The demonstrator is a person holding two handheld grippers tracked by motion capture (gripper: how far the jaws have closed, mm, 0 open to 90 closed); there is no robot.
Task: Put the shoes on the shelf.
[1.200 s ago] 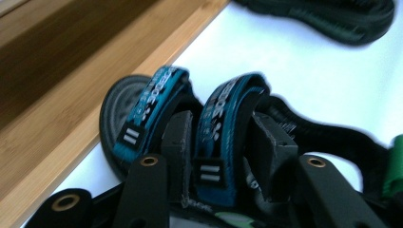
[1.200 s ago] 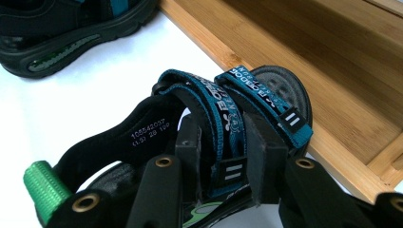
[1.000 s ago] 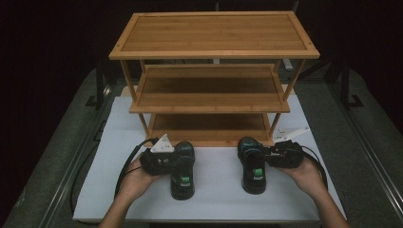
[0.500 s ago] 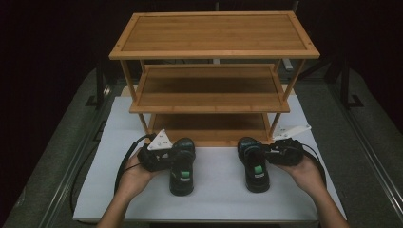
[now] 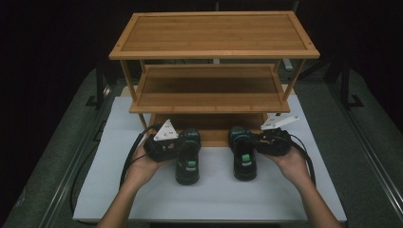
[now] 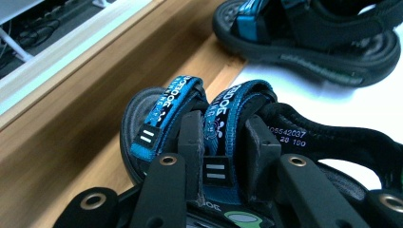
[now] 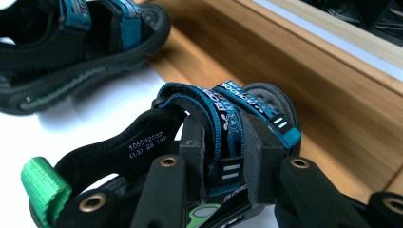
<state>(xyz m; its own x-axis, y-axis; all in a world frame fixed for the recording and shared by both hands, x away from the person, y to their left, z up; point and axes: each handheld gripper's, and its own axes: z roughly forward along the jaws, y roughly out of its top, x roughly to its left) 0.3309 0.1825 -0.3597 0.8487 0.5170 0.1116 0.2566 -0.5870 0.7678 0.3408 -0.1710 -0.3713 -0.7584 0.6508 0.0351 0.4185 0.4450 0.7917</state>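
Two black sandals with blue straps sit side by side on the white table (image 5: 209,199), toes pointing toward the bamboo rack (image 5: 214,52); the left sandal (image 5: 187,154) lies under our left hand's tool and the right sandal (image 5: 244,152) under the right one, with a bare strip of table between them; both toes reach the front edge of the rack's lowest shelf (image 5: 209,124), and in the gripper views the toes rest on or just over that wooden edge; we see the left gripper (image 6: 223,145) with its jaws drawn in tight on a blue strap of the left sandal, pinching it from both sides; the right gripper (image 7: 223,147) likewise has its jaws squeezed on a blue strap of the right sandal, beside a green pull tab (image 7: 43,187) at the heel; our left hand (image 5: 142,164) and right hand (image 5: 292,161) cup the tools from the outer sides; black cables (image 5: 130,156) trail off across the table; the rack's two upper shelves stand bare.
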